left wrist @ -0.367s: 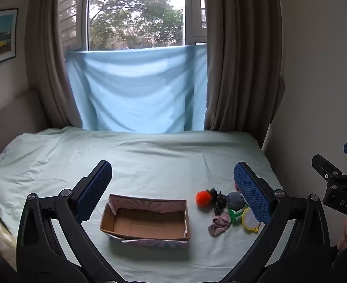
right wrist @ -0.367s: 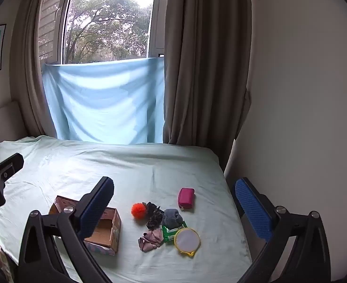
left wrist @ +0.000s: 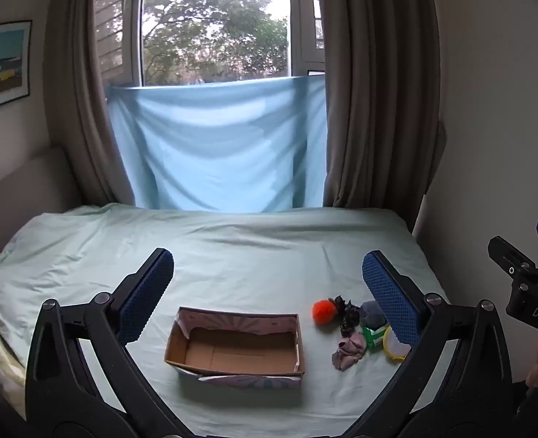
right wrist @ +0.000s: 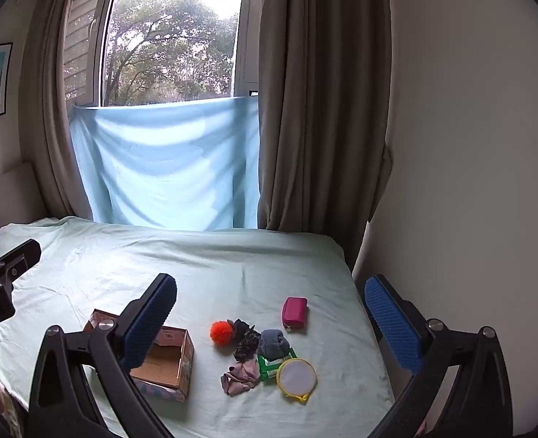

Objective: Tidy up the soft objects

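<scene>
An open empty cardboard box (left wrist: 237, 346) lies on the bed; it also shows in the right wrist view (right wrist: 166, 359). To its right lies a cluster: an orange pompom (right wrist: 221, 332), a black scrunchie (right wrist: 246, 339), a grey soft ball (right wrist: 273, 341), a mauve cloth (right wrist: 240, 376), a green packet (right wrist: 272, 363), a round yellow-rimmed pad (right wrist: 297, 375) and a magenta pouch (right wrist: 295, 311). My left gripper (left wrist: 269, 292) is open and empty, held above the box. My right gripper (right wrist: 272, 314) is open and empty, held above the cluster.
The pale green bed sheet (left wrist: 232, 244) reaches back to a hanging blue cloth (left wrist: 217, 153) under the window, flanked by brown curtains (right wrist: 323, 109). A wall (right wrist: 469, 146) borders the bed's right edge. The right gripper shows at the left wrist view's right edge (left wrist: 524, 284).
Both grippers have shifted only slightly; the view is nearly the same. The objects on the bed have not moved.
</scene>
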